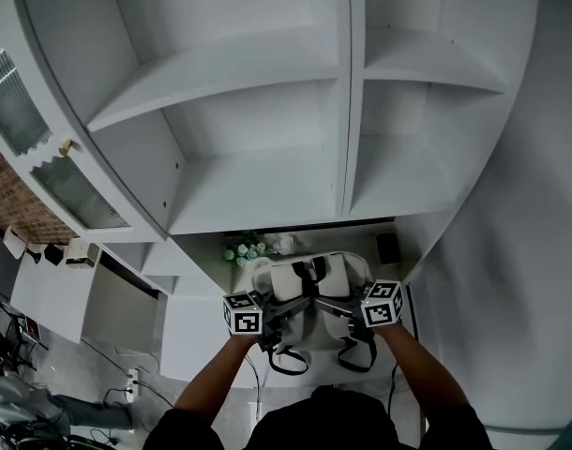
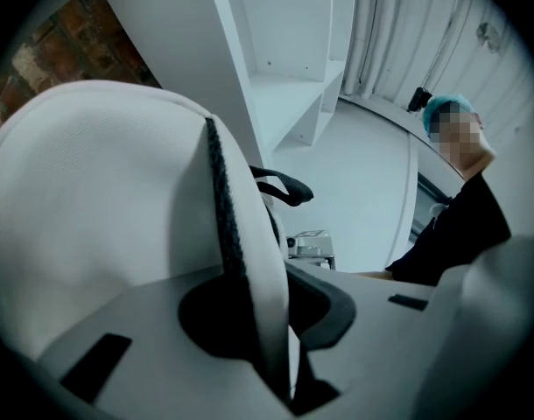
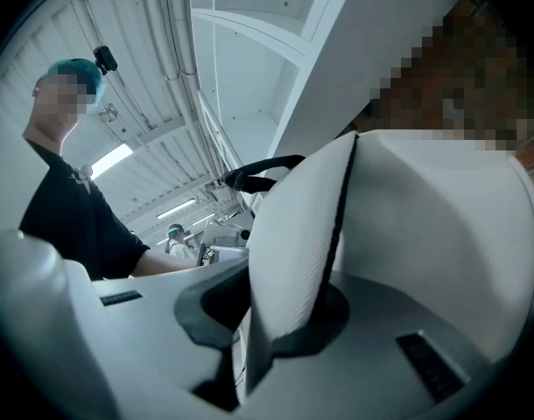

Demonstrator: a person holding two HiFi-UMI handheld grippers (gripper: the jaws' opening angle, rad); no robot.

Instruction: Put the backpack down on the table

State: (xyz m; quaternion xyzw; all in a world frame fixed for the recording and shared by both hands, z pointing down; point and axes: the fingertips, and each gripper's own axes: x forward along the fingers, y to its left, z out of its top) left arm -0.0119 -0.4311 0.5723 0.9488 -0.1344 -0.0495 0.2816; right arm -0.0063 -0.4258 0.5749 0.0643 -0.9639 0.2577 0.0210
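The white backpack (image 1: pixel 309 287) is above the middle of the desk (image 1: pixel 228 281), near its front edge, with its back panel turned up to the person. Its black lower straps (image 1: pixel 288 362) hang past the front edge of the desk. From where I look I cannot tell if the bottom of the bag touches the desk or is a little above it.

The left gripper (image 2: pixel 277 326) is pinching a padded strap (image 2: pixel 249 252), white with a black border. The two jaws are pressed onto it from both sides. The body of the bag fills the left part of the left gripper view.

The right gripper (image 3: pixel 249 335) is pinching the second strap (image 3: pixel 298 243) in the same way, with the jaws tight on the padding. The body of the bag is at its right side.

Both grippers point level. They are near each other, one at each side of the bag's middle line. The person's forearms (image 1: pixel 225 373) reach in from the front edge.

At the back edge of the desk, left of the bag, stands a small green plant (image 1: pixel 245 249). Near the back right corner there is a small dark object (image 1: pixel 387 247). I cannot tell what it is. Above the desk are white open shelves (image 1: pixel 267 92).
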